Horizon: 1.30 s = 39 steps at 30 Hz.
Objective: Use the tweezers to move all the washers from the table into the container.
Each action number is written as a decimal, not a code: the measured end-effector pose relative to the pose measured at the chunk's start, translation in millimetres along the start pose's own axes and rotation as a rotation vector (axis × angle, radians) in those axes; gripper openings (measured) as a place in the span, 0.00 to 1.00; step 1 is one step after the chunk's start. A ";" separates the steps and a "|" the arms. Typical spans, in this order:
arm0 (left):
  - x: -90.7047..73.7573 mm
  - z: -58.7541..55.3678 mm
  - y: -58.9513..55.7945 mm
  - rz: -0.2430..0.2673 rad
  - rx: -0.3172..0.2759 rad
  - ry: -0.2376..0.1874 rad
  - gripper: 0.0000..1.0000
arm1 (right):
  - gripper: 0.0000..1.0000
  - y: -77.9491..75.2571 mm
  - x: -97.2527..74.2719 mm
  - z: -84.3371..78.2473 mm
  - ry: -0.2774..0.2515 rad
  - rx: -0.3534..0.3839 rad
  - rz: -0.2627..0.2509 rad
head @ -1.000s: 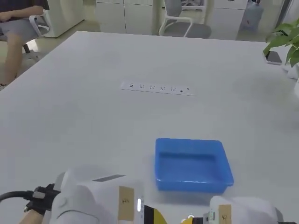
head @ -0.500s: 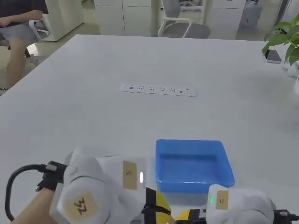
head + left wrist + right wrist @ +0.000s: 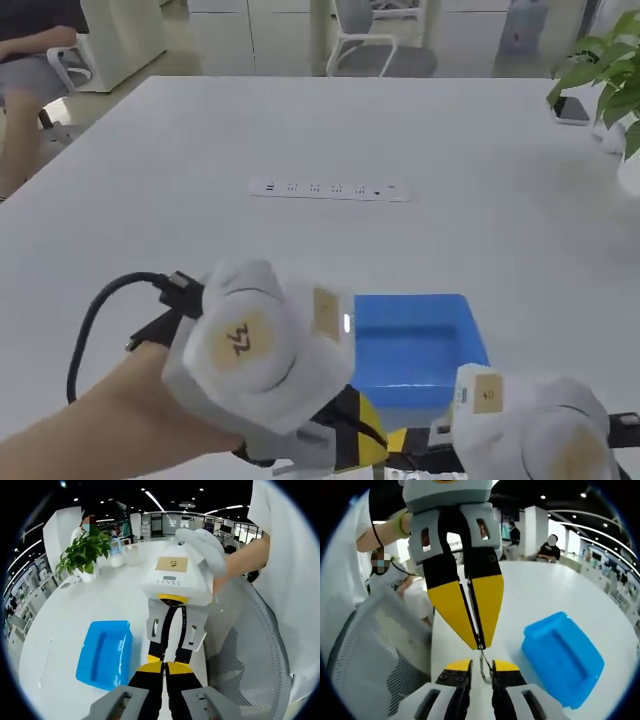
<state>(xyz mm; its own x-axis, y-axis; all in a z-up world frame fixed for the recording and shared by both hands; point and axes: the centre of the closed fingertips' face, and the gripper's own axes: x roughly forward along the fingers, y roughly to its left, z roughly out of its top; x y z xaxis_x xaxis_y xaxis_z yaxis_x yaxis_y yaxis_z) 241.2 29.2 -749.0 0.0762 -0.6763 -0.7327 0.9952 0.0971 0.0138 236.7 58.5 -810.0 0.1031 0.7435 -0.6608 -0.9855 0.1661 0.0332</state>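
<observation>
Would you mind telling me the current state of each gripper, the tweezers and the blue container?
left gripper: shut on the tweezers.
right gripper: tip to tip with the left one, jaws either side of the tweezers' free end; contact unclear.
tweezers: clamped at one end in the left gripper, the other end between the right gripper's jaws.
blue container: upright on the table, open-topped, nothing visible inside.

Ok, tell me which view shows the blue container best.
The left gripper view: the blue container sits whole, with rim and inside unobstructed. The right gripper view has it whole but slanted. In the head view the left gripper covers its near left corner.
</observation>
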 end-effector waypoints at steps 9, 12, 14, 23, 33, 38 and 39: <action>6.9 -3.2 7.1 0.067 -0.059 -0.085 0.00 | 0.05 -7.0 4.6 -7.1 0.024 0.034 -0.017; -6.1 -1.0 17.5 0.162 -0.181 -0.184 0.07 | 0.04 -8.9 4.5 -8.1 0.012 0.109 -0.020; -17.0 -0.4 23.5 0.223 -0.231 -0.238 0.14 | 0.04 -11.3 3.5 -8.4 0.001 0.133 -0.031; -74.6 -17.1 25.3 0.442 -0.575 -0.516 0.50 | 0.03 -26.3 -6.4 -12.5 -0.163 0.470 -0.068; -79.8 -21.4 7.2 0.542 -0.664 -0.616 0.63 | 0.04 -46.9 -45.0 14.2 -0.333 0.594 -0.099; -64.8 -11.2 -8.2 0.565 -0.605 -0.608 0.68 | 0.04 -66.7 -67.9 28.7 -0.349 0.551 -0.150; -61.8 -10.6 -9.7 0.581 -0.586 -0.601 0.71 | 0.04 -71.4 -71.8 31.2 -0.356 0.545 -0.164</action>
<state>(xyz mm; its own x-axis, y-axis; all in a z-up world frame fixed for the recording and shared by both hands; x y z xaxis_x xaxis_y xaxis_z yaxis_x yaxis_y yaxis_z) 226.1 77.9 -711.1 0.7167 -0.6497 -0.2534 0.6200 0.7600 -0.1951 303.8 13.4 -741.6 0.3763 0.8334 -0.4047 -0.7541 0.5293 0.3888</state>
